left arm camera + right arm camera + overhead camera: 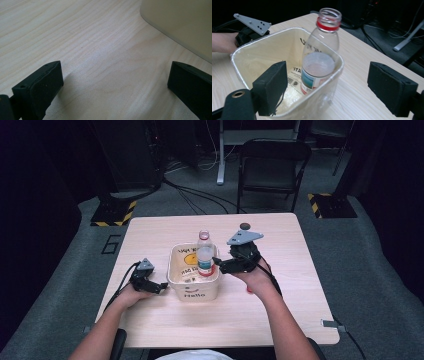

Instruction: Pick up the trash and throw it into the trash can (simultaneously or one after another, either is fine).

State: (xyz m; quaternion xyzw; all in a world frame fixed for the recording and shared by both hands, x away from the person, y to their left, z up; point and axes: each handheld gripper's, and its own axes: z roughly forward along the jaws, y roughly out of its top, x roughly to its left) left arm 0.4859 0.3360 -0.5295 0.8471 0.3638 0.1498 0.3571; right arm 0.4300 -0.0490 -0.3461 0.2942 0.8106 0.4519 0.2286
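A cream plastic bin (194,270) with "Hello" printed on its front stands on the table (280,250). Inside it, against the right wall, a clear uncapped bottle (205,255) with a red neck ring stands upright. My right gripper (218,265) hovers at the bin's right rim with its jaws open. In the right gripper view (331,86) the bottle (322,55) and the bin's near corner (337,67) lie ahead between the jaws, untouched. My left gripper (161,287) rests low on the table left of the bin, open (115,85) and empty, with the bin wall (180,22) just ahead.
A small dark round thing (245,225) lies on the table near its far edge. A folding chair (272,165) stands beyond the table, with cables on the floor. Bare wood stretches to the right of the bin and along the near edge.
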